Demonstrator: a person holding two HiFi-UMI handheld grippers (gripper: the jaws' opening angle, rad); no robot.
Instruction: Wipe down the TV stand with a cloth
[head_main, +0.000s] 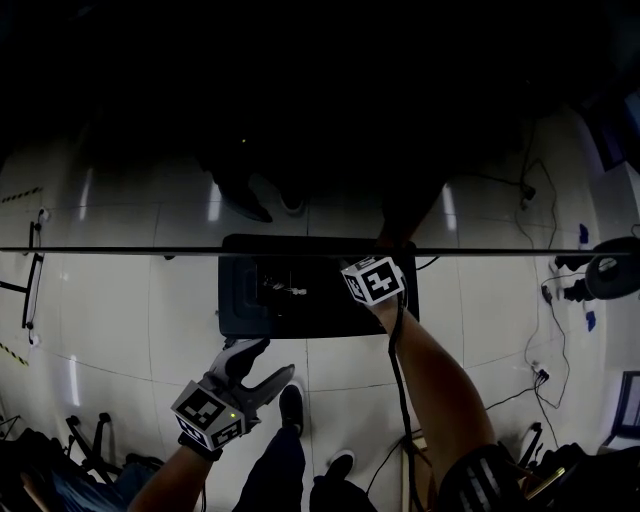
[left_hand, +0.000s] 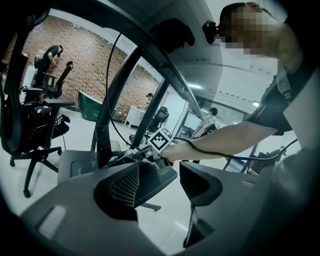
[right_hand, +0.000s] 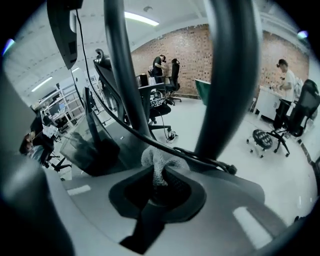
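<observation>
The TV stand's black base plate (head_main: 300, 312) lies on the white tiled floor, with its dark uprights (right_hand: 225, 75) rising from it. My right gripper (head_main: 378, 262) reaches over the base's right part and is shut on a pale grey cloth (right_hand: 159, 159), which bunches above the jaws beside a black cable (right_hand: 135, 132). My left gripper (head_main: 268, 362) hangs open and empty over the floor, in front of the base's near edge. In the left gripper view the right gripper's marker cube (left_hand: 161, 140) shows by the stand's uprights (left_hand: 107, 125). The head view is too dark to show the cloth.
A thin horizontal edge (head_main: 150, 250) crosses the head view above the base. My shoes (head_main: 292, 405) stand just before the base. Cables (head_main: 540, 375) trail over the floor at right. Office chairs (left_hand: 35, 115) and people stand farther off by a brick wall (right_hand: 195, 55).
</observation>
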